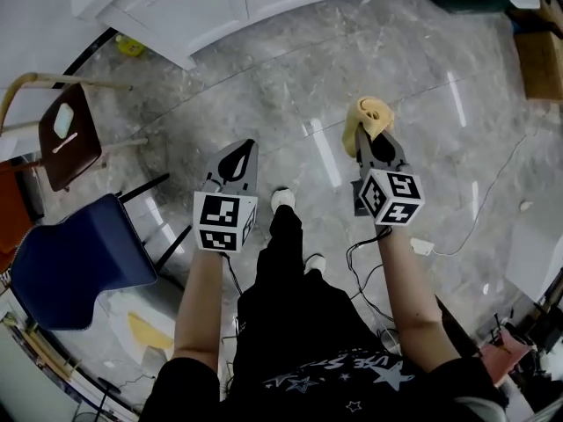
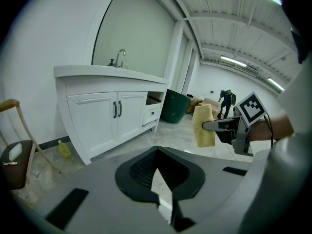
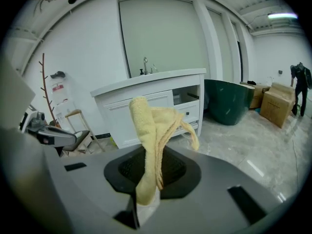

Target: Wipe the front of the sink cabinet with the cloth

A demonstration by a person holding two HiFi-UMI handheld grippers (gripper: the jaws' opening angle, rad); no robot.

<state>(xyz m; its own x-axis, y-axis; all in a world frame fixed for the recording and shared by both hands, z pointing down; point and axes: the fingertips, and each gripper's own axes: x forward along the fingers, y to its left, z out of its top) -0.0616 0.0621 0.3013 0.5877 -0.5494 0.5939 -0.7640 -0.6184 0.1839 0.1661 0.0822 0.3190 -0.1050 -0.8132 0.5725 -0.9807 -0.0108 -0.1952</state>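
Note:
The white sink cabinet [image 1: 211, 3] stands across the floor ahead, doors closed; it also appears as the cabinet [image 2: 109, 116] and the cabinet [image 3: 156, 106] with a faucet on top. My right gripper [image 1: 373, 137] is shut on a yellow cloth [image 1: 368, 117], which sticks up from the jaws and flops over. That cloth [image 3: 152, 140] fills the middle of the right gripper view, pinched at my right gripper [image 3: 145, 204]. My left gripper [image 1: 247, 146] is shut on nothing, level with the right one. From the left gripper [image 2: 163, 201] I see the hanging cloth [image 2: 204, 126]. Both grippers are well short of the cabinet.
A brown chair [image 1: 66, 134] and a blue chair [image 1: 79, 262] stand at my left. A yellow bottle [image 1: 129, 47] lies by the cabinet's left corner. A dark green tub [image 3: 229, 101] and cardboard boxes [image 3: 278, 101] sit right of the cabinet. Cables [image 1: 457, 236] trail on the marble floor.

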